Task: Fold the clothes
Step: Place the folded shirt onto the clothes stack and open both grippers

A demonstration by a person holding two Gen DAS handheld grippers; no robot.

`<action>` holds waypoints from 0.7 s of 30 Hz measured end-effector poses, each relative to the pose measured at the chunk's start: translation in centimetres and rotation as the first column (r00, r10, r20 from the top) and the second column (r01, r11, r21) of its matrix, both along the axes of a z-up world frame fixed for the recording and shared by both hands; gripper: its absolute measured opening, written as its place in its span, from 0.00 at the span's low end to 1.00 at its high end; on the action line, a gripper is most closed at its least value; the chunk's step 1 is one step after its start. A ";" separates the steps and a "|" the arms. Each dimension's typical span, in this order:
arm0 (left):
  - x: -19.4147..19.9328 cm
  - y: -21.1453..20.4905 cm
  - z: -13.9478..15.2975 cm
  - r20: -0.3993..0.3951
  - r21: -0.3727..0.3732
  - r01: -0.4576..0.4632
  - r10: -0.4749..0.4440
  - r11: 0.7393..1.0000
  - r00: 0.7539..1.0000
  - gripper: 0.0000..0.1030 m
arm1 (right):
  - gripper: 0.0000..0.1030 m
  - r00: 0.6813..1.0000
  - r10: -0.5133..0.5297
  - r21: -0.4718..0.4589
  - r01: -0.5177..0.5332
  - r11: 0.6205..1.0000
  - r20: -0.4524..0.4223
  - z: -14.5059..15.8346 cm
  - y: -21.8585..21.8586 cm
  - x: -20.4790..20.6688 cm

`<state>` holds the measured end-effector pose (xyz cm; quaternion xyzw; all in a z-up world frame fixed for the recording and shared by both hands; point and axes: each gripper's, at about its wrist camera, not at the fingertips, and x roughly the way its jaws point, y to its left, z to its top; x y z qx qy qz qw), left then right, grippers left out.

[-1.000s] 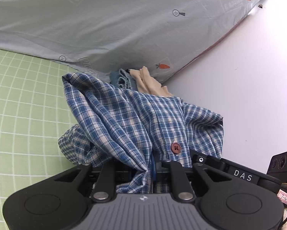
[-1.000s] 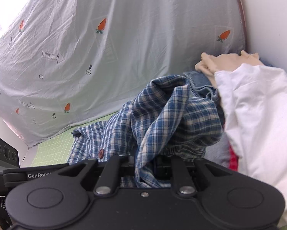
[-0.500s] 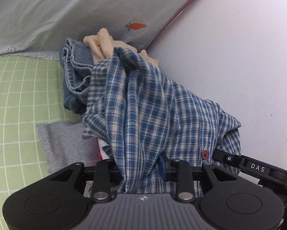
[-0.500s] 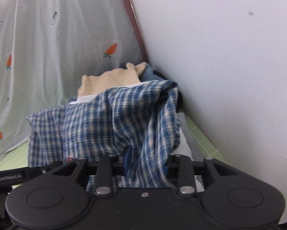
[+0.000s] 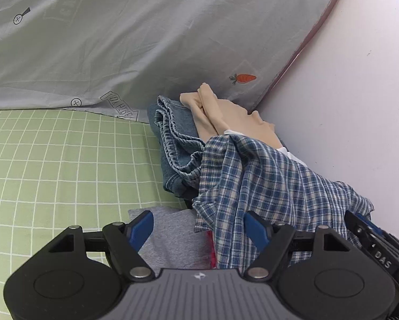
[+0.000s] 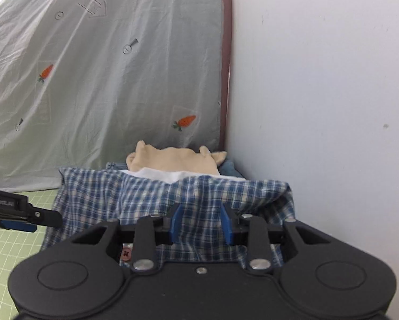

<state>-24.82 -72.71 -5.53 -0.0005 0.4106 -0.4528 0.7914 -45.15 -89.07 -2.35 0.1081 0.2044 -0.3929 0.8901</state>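
The left claw (image 5: 198,230) is standing wide open, its jaws having just been spreading, with the lower edge of the blue plaid shirt (image 5: 266,186) hanging loose between the blue pads and neither pad pressing on it. The right claw (image 6: 200,226) is sitting part open over the same shirt (image 6: 172,194); its jaws have just been narrowing a little, and the pads are flanking a stretch of plaid without pinching it. A red button (image 6: 125,253) is showing just by its left finger. The shirt is lying crumpled on a heap of clothes at the far right corner of the bed, against the white wall (image 5: 346,93). Under it a grey garment (image 5: 172,234) is lying flat on the green checked sheet (image 5: 52,165). Beyond, denim jeans (image 5: 175,138) are bunching beside a white piece (image 6: 159,173), and a beige garment (image 6: 172,161) is topping the heap. Behind everything a pale carrot-print cloth (image 5: 146,40) is hanging along the far edge of the bed
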 end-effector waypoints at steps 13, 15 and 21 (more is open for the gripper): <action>-2.3 6.5 2.4 0.240 -0.091 -0.009 0.031 0.996 0.970 0.99 | 1.00 0.980 -0.190 0.061 0.193 0.979 -0.061 -0.7 -0.7 -1.1; -2.9 8.2 3.4 0.292 -0.148 -0.026 0.069 0.989 0.954 1.00 | 1.00 0.978 -0.208 0.062 0.208 0.976 -0.016 0.2 1.1 -2.8; -3.6 13.4 6.1 0.327 -0.161 0.010 0.044 0.987 0.944 1.00 | 1.00 0.974 -0.226 0.054 0.224 0.973 0.026 1.9 9.1 -3.6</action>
